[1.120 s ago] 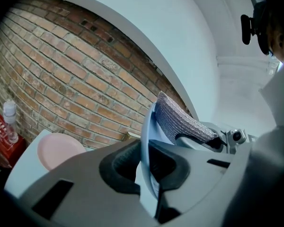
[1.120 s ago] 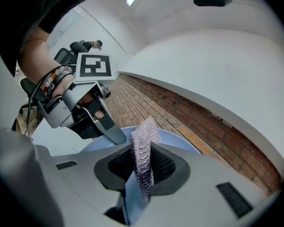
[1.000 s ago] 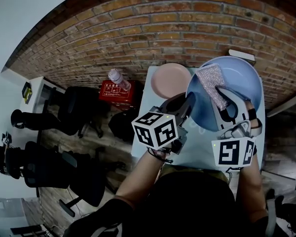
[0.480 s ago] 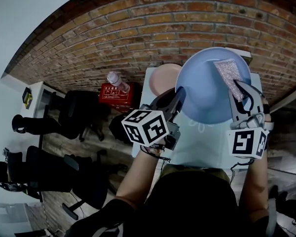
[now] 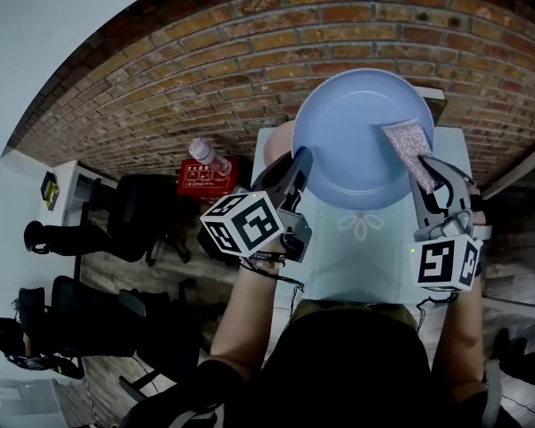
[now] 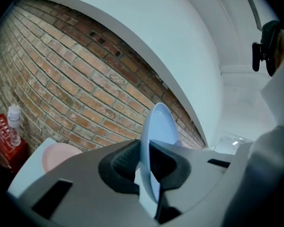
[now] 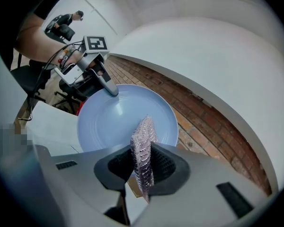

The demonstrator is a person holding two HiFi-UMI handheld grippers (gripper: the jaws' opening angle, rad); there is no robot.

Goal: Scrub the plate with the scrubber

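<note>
A light blue plate [image 5: 352, 132] is held up on edge over the table, its face toward me. My left gripper [image 5: 296, 169] is shut on its lower left rim; in the left gripper view the plate [image 6: 162, 124] stands edge-on between the pads of that gripper [image 6: 144, 164]. My right gripper [image 5: 425, 169] is shut on a pinkish sparkly scrubber [image 5: 409, 143], which lies against the right part of the plate's face. In the right gripper view the scrubber [image 7: 144, 152] sticks up from the jaws in front of the plate [image 7: 113, 119], with the left gripper [image 7: 111, 90] on its far rim.
A pink plate [image 5: 283, 143] lies on the pale table [image 5: 366, 257], mostly hidden behind the blue one. A brick wall [image 5: 205, 52] runs behind. A red box [image 5: 201, 184] with a bottle [image 5: 202, 152] and black chairs [image 5: 152, 208] stand at the left.
The blue plate has risen and shifted left in the head view. The scrubber has slid from the plate's left-middle to its right side. Both grips are unchanged.
</note>
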